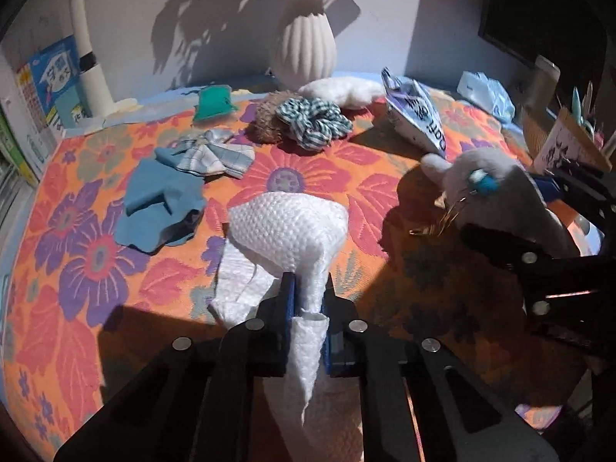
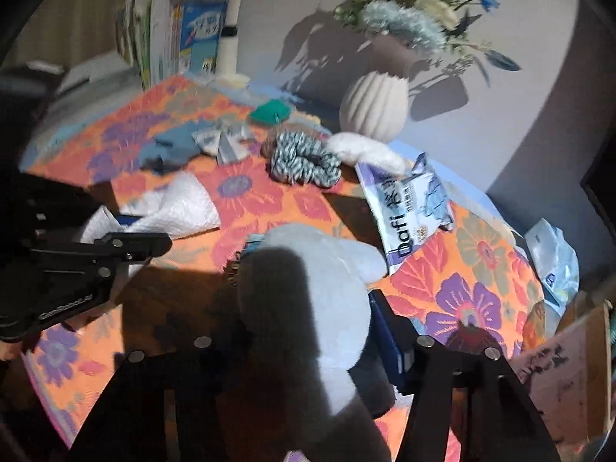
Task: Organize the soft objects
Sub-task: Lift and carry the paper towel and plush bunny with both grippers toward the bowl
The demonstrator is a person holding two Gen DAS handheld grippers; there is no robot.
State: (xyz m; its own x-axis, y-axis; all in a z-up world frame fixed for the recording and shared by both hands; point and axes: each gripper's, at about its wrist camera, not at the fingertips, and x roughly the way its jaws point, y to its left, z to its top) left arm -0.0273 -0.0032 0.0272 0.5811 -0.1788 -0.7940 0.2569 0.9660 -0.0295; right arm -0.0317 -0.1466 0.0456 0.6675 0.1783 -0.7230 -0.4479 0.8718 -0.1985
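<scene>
- Two hand-held grippers are busy at once: the left hand-held gripper (image 1: 308, 300) is pinched tight on a bunched fold of the white paper towel (image 1: 285, 223), whose puffy end rests on the floral table (image 1: 77, 269).
- From its own wrist view, the right hand-held gripper (image 2: 308, 331) has the grey plush toy (image 2: 308, 292) between its jaws at a middling width. The near finger is buried in shadow, so I can't tell if the pads actually press on it.
- Other soft stuff sits near the back: blue cloth (image 1: 161, 208), plaid cloth (image 1: 211, 154), striped scrunchie (image 1: 312, 123), white fluffy piece (image 1: 342, 90), green sponge (image 1: 211, 102).
- My tip for this step: lift the towel straight up so the loose tail doesn't drag.
- I'd confirm the plush is properly squeezed before moving it. It's fat and squishy, so it'll probably slip from a lazy grip.
- Steer clear of the white vase (image 1: 304, 46) behind the pile.
</scene>
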